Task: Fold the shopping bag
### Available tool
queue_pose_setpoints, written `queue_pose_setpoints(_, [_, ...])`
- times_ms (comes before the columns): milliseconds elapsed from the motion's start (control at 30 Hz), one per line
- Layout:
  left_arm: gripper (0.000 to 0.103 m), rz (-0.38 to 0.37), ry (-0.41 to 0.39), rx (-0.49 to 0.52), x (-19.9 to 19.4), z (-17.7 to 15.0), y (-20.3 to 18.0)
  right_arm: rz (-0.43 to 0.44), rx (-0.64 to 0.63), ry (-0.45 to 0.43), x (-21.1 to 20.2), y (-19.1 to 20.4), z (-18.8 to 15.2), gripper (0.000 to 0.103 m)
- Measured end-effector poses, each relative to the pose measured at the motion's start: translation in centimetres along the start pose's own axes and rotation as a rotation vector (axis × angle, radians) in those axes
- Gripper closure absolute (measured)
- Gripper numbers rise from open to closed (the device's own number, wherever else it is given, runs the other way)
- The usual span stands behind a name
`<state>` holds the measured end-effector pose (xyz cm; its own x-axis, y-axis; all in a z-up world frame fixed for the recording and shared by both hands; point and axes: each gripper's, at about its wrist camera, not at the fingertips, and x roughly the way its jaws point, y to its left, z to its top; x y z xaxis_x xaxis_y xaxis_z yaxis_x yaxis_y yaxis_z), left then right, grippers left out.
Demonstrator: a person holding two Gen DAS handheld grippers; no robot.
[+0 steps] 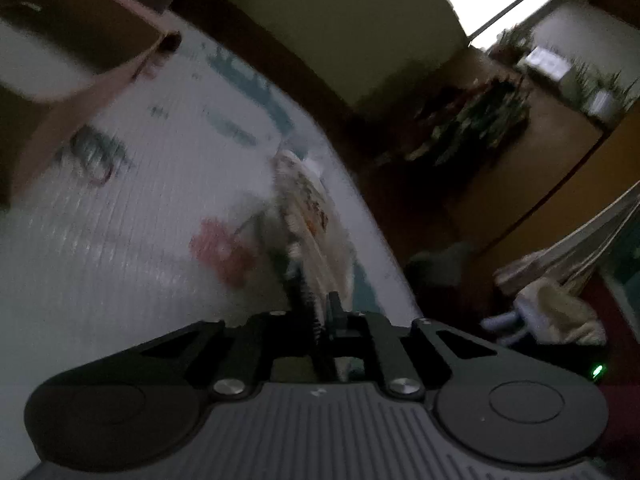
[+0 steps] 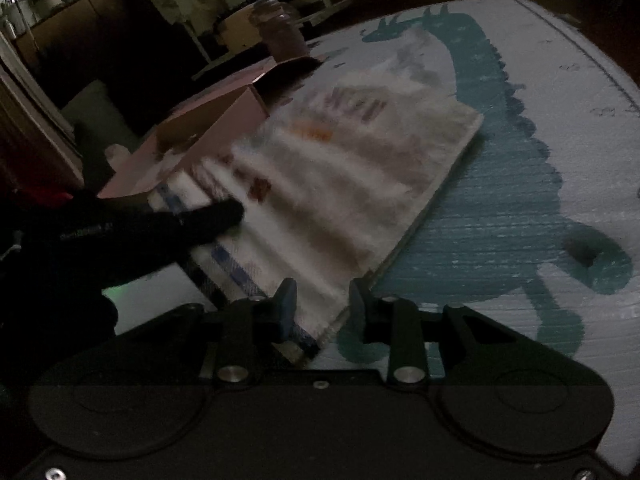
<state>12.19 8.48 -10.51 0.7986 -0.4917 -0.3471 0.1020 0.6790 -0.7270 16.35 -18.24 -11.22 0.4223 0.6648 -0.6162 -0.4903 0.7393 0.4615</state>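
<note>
Shopping bag (image 2: 352,184) mid-fold, lying flat on a dinosaur-print play mat (image 2: 520,208), already reduced to a narrow, layered rectangle with one crisp long edge. Left tongs (image 1: 322,312) closed on a raised edge of the bag, lifted clear of the mat. Right tongs (image 2: 322,304) part-open, astride the near corner of the bag; contact of the pads with the fabric not discernible through blur. Pink cardboard box (image 2: 208,128) touching the far side of the bag. Remaining, by judgement: at least one further fold, then flattening.
</note>
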Motion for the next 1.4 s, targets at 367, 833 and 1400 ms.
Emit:
queue_pose_setpoints(367, [0.099, 0.082, -0.184, 0.361, -3.1, 8.4, -8.8, -0.066, 0.153, -0.185, -3.6, -1.6, 0.9, 0.073])
queue_pose_setpoints(833, [0.099, 0.367, 0.617, 1.835, 10.4, -8.4, -16.6, -0.094, 0.475, -0.334, -6.6, -6.0, 0.8, 0.073])
queue_pose_setpoints(1400, [0.044, 0.122, 0.574, 1.287, 4.9, -7.0, -15.4, -0.169, 0.319, -0.227, -4.3, -4.5, 1.1, 0.073])
